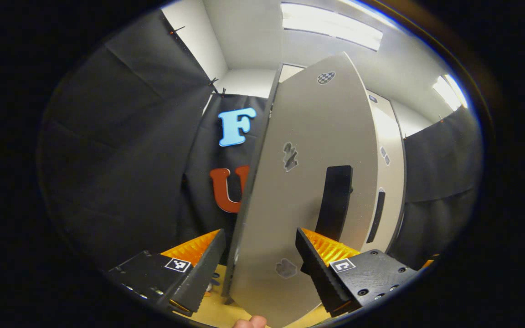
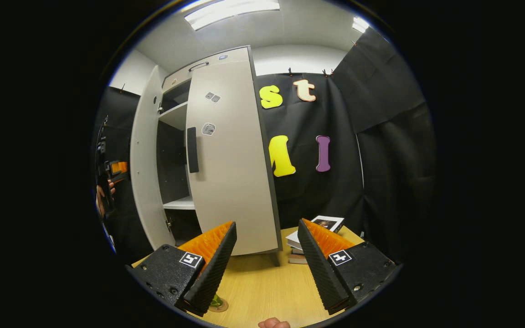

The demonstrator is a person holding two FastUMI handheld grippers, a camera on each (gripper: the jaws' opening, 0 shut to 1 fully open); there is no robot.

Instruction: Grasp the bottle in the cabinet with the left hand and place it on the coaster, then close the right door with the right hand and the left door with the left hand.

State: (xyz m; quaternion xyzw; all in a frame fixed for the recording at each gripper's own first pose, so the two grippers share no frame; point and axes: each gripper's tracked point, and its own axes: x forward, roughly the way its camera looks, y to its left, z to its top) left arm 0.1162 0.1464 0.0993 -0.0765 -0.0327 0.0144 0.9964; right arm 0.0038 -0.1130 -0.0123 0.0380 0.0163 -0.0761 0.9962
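The grey cabinet stands on a wooden table (image 2: 262, 282). Its right door (image 2: 230, 159) lies flat against the front, black handle (image 2: 192, 150) upright. The left door (image 2: 146, 168) swings out, and shelves (image 2: 178, 202) show in the gap. In the left gripper view that left door (image 1: 308, 182) looms close, its edge and black handle (image 1: 335, 200) ahead of my open left gripper (image 1: 258, 264). A hand holds the left gripper (image 2: 107, 177) beside the door's outer face. My right gripper (image 2: 265, 259) is open over the table. Low down, a greenish bottle (image 2: 217, 300) stands on a round coaster (image 2: 220, 307), mostly hidden by a finger.
A short stack of books (image 2: 312, 232) lies on the table right of the cabinet. Black cloth walls close in behind and on both sides. The right door (image 1: 388, 182) with its handle (image 1: 376, 218) sits beyond the left door.
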